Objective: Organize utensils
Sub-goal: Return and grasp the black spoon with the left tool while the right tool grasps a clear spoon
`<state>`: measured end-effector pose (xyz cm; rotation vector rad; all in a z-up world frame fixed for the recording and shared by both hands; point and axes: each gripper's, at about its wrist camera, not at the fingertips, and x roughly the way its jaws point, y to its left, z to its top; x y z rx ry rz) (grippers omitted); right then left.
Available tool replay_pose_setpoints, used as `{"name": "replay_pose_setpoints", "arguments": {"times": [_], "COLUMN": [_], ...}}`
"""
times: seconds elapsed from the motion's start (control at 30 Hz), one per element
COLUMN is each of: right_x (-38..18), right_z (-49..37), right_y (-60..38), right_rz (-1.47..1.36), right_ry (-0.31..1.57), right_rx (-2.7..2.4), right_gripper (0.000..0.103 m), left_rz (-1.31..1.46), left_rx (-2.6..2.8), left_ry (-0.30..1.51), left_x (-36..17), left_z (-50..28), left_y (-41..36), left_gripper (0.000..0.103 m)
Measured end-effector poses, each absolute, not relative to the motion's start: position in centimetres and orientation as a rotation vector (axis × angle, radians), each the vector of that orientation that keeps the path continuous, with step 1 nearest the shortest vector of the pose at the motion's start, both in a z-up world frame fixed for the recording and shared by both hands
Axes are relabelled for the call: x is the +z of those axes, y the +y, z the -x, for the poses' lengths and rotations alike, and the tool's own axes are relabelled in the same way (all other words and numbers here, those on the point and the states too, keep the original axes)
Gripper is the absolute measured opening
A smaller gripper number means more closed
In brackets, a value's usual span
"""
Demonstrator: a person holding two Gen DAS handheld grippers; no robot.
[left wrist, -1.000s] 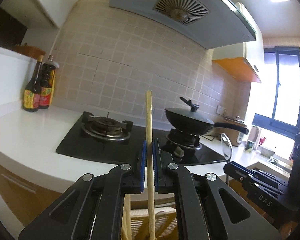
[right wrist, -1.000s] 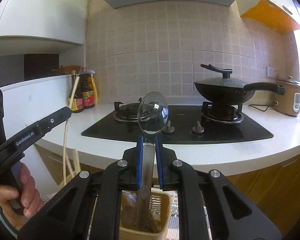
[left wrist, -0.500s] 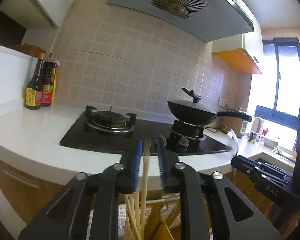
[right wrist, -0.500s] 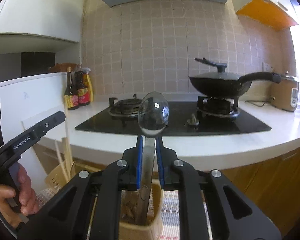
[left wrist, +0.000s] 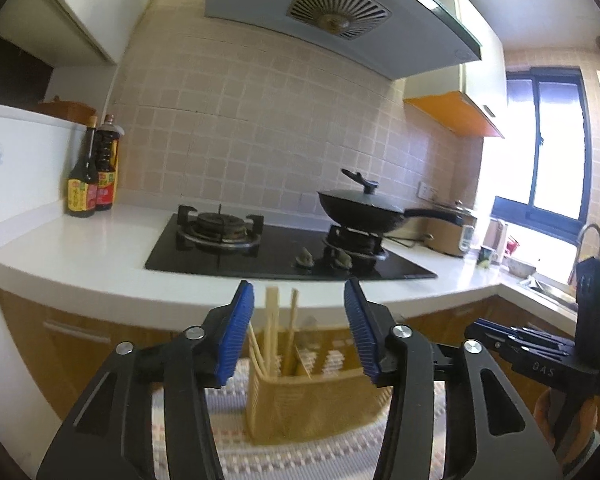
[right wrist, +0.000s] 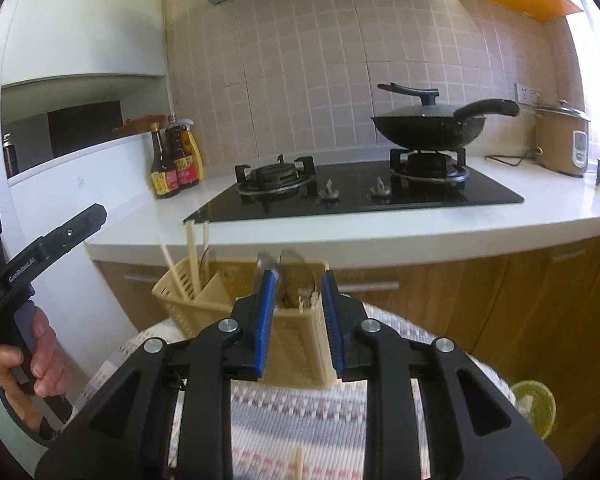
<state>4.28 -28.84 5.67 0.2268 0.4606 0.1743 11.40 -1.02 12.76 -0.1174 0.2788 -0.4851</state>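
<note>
A tan slotted utensil basket (left wrist: 320, 400) stands on a striped mat. Several wooden chopsticks (left wrist: 274, 320) stand in its left compartment. Metal spoons (right wrist: 296, 276) stand in its right compartment. My left gripper (left wrist: 298, 328) is open and empty, just in front of the basket. My right gripper (right wrist: 298, 320) is open and empty, close to the basket's (right wrist: 228, 312) right compartment. The left gripper also shows at the left edge of the right wrist view (right wrist: 60, 232), and the right gripper at the right of the left wrist view (left wrist: 540, 352).
A striped woven mat (right wrist: 300, 412) covers the surface under the basket. One loose chopstick (right wrist: 299, 462) lies on it near me. A green-rimmed dish (right wrist: 534, 404) sits at the right. Behind are a white counter (right wrist: 380, 232), a black hob, a lidded wok (right wrist: 428, 124) and sauce bottles (right wrist: 176, 160).
My left gripper opened and let the chopstick drop into the basket. My right gripper opened and released the spoon into the basket. Both grippers have pulled back.
</note>
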Motion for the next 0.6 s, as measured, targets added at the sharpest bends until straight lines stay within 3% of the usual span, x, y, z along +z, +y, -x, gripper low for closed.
{"name": "replay_pose_setpoints", "arguments": {"times": [0.13,0.3,0.47,0.6], "right_x": [5.2,3.3,0.5,-2.1], "right_z": [-1.6,1.3,3.4,4.2], "right_y": [-28.3,-27.6,-26.6,-25.9], "right_rz": [-0.233,-0.244,-0.287,-0.333], "right_ry": [0.513,0.603,0.715,0.821], "right_rx": [0.168,0.186,0.191,0.225], "right_gripper": [0.023,0.023,0.038,0.039], "left_rz": [0.088,-0.006,-0.063,-0.079], "left_rx": [-0.511,-0.520,-0.544,-0.538], "left_ry": [0.328,0.445,0.623,0.775], "left_x": [12.2,10.4,6.6,3.1], "left_z": [-8.7,-5.5,-3.2,-2.4], "left_y": [-1.1,-1.5,-1.3,-0.8], "left_gripper": [0.059,0.059,0.058,0.057]}}
